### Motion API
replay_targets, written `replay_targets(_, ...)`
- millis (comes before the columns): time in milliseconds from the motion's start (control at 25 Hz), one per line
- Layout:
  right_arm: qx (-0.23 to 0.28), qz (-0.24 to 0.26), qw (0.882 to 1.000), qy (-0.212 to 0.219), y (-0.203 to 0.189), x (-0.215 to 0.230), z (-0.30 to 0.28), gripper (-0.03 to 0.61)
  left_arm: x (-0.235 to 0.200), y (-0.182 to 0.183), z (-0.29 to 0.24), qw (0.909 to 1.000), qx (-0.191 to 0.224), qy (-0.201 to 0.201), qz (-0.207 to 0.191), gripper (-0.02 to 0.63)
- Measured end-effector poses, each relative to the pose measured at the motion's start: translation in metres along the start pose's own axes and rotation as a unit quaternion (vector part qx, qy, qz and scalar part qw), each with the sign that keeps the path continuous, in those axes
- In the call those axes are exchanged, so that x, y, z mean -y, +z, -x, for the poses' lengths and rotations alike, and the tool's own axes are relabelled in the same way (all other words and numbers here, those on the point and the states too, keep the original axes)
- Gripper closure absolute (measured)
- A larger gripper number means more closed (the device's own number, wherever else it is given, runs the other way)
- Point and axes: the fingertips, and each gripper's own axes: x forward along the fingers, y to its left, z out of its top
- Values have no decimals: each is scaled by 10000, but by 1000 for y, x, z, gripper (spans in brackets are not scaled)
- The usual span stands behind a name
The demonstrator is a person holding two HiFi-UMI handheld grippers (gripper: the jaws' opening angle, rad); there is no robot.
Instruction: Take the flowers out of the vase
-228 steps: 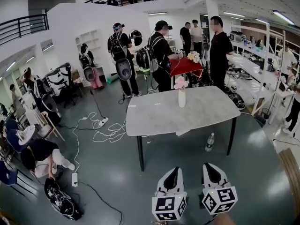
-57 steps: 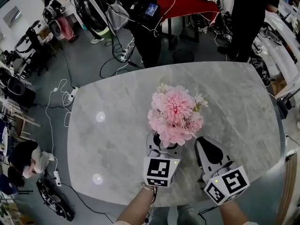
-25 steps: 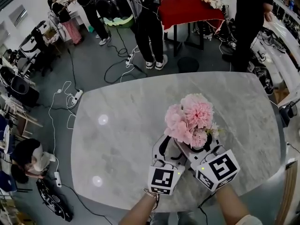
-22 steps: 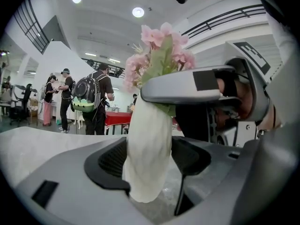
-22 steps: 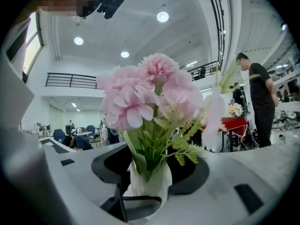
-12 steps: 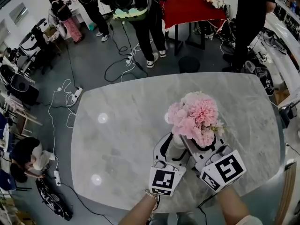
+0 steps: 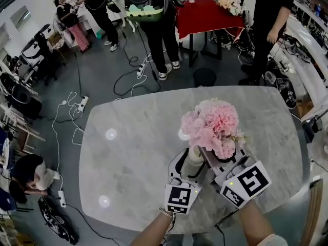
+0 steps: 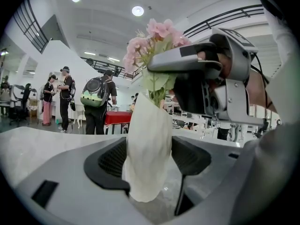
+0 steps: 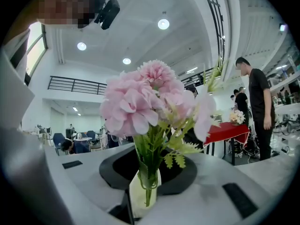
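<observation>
1 white vase (image 8: 144, 139) on grey table (image 7: 128, 147), clamped by left gripper (image 7: 189, 164). 1 pink flower bunch (image 7: 212, 124), stems in vase neck. Right gripper (image 9: 149, 172) just closed further, pinching stems. 2 marker cubes (image 7: 179, 198).

A grey marbled surface (image 7: 128, 152) fills the lower middle of the head view, on a dark grey floor where loose cables (image 7: 134, 75) trail toward a white power strip (image 7: 82, 102). Beyond it stands a red-covered table (image 7: 202, 15) with a pale bouquet (image 7: 229, 3) at its far corner and a round black stool (image 7: 204, 77) in front. A person with a green-and-black backpack (image 7: 146, 1) stands beside the table, another person in dark clothes (image 7: 269, 24) at its right, and a third crouches at the far left (image 7: 32, 172).
</observation>
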Motion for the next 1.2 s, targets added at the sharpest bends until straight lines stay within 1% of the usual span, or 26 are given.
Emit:
replay_targets(480, 126, 242, 9996, 106, 48, -10, 2, 483, 3, -2, 1, 9999, -95, -2, -93, 311)
replay_targets(720, 141, 168, 9997, 141, 68, -11, 6, 483, 3, -7, 1, 9998, -161, -3, -99, 311)
replay_targets(920, 130, 300, 9993, 197, 83, -13, 11, 483, 3, -15, 0, 9997, -251, 1, -44, 311)
replay_targets(1040, 152, 302, 9992, 193, 90, -13, 11, 483, 4, -15, 1, 9998, -222, -20, 10, 311)
replay_targets(1200, 248, 256, 9992, 183, 101, -19, 9, 483, 0, -10, 12, 9999, -120, -9, -24, 311)
